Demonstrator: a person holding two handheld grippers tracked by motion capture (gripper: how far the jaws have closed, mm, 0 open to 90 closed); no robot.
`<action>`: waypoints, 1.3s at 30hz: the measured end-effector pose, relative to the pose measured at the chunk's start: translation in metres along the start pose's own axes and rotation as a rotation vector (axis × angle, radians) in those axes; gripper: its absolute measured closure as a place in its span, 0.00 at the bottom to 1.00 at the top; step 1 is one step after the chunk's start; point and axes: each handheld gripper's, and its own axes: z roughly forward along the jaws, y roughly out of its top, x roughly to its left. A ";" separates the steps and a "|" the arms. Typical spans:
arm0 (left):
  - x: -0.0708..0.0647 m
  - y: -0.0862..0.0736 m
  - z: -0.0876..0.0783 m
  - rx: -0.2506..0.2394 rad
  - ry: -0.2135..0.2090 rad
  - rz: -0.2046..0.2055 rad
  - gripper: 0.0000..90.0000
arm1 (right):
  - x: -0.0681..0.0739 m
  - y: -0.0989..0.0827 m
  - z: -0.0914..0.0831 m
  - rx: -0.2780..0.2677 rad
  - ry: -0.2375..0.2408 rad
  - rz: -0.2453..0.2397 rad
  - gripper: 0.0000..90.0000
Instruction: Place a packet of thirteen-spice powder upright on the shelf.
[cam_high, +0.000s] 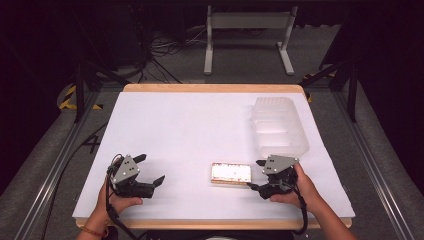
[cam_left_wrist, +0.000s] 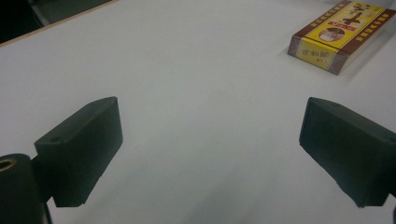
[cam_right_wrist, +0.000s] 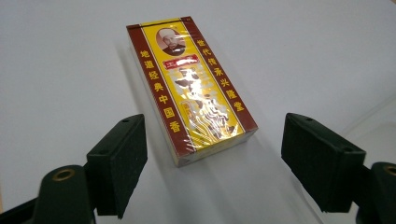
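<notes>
a white desk (cam_high: 190, 125) with a wooden rim carries two things. a flat yellow and maroon box (cam_high: 231, 173), wrapped in clear film and printed with chinese characters and a small portrait, lies flat near the front edge of the desk, a little right of its middle. a clear plastic container (cam_high: 278, 125) stands toward the far right corner, well apart from the box.

the left hand-held gripper (cam_high: 150, 170) is near the front left corner, held in the person's left hand (cam_high: 117, 200). its jaws stand wide apart over bare white surface, holding nothing; in the left gripper view the box (cam_left_wrist: 338, 35) lies off at the upper right, well clear of both jaws.

the right hand-held gripper (cam_high: 256, 175) sits just beside the right end of the box, held in the person's right hand (cam_high: 300, 190). its jaws are also spread wide and hold nothing. in the right gripper view the box (cam_right_wrist: 191, 88) lies ahead of the jaws, its near end between them but touching neither.
</notes>
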 end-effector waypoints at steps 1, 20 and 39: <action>0.000 0.000 0.000 0.002 -0.002 0.001 0.07 | 0.000 0.000 0.000 -0.002 0.002 -0.002 0.26; 0.000 -0.002 0.000 0.008 -0.018 0.018 0.08 | 0.006 0.015 0.010 0.059 0.044 -0.045 0.26; 0.000 -0.004 -0.002 0.017 -0.016 0.016 0.08 | 0.005 0.061 0.027 0.148 0.127 -0.094 0.28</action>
